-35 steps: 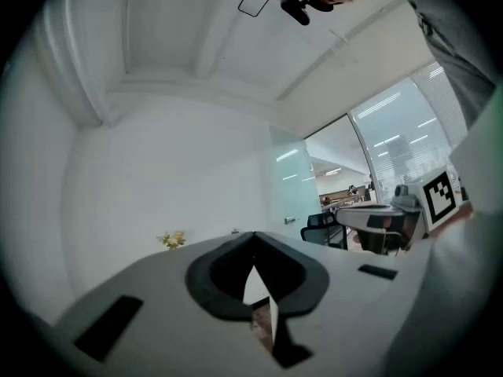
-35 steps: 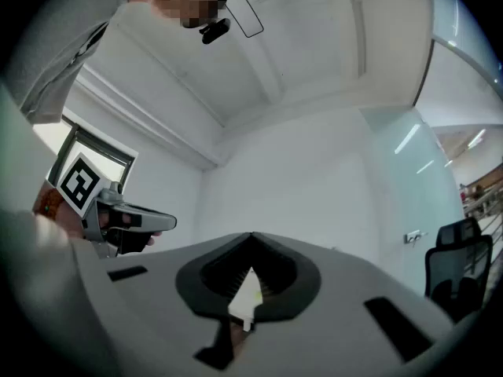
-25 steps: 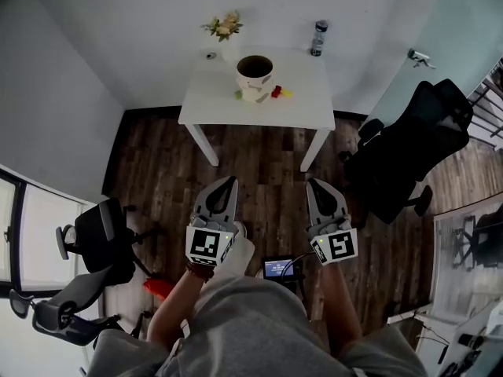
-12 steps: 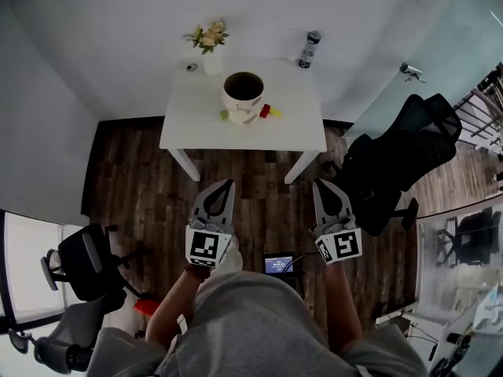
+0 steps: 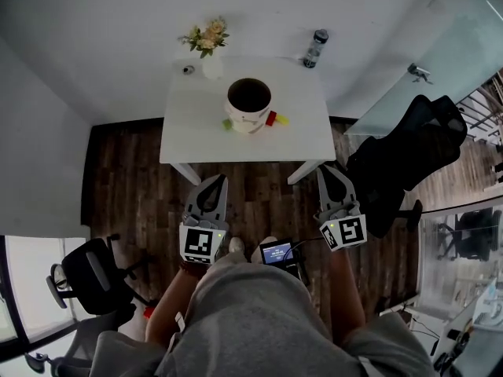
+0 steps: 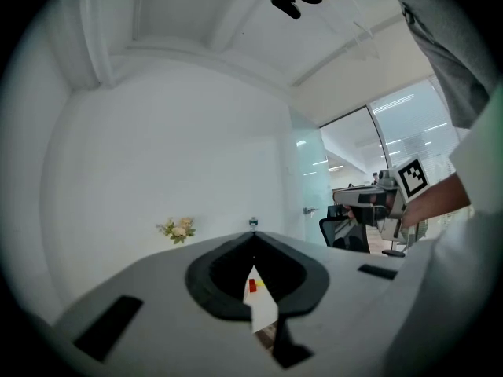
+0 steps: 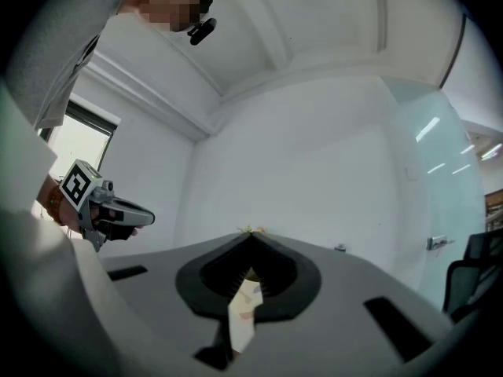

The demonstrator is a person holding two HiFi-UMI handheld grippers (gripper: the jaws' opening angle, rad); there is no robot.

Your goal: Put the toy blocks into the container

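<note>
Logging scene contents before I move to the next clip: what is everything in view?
table: one, white, against far wall
container: one, white, dark inside, mid-table
blocks: three seen, green, red, yellow, on table beside container
flowers: one bunch, pale, table's back left
bottle: one, dark, table's back right
chairs: two, black, floor right and lower left
screen: one, lit, by person's legs
left gripper: one, grey, shut, empty, over floor
right gripper: one, grey, shut, empty, over floor

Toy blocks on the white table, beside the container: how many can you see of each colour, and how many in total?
green block: 1
red block: 1
yellow block: 1
Total: 3
</note>
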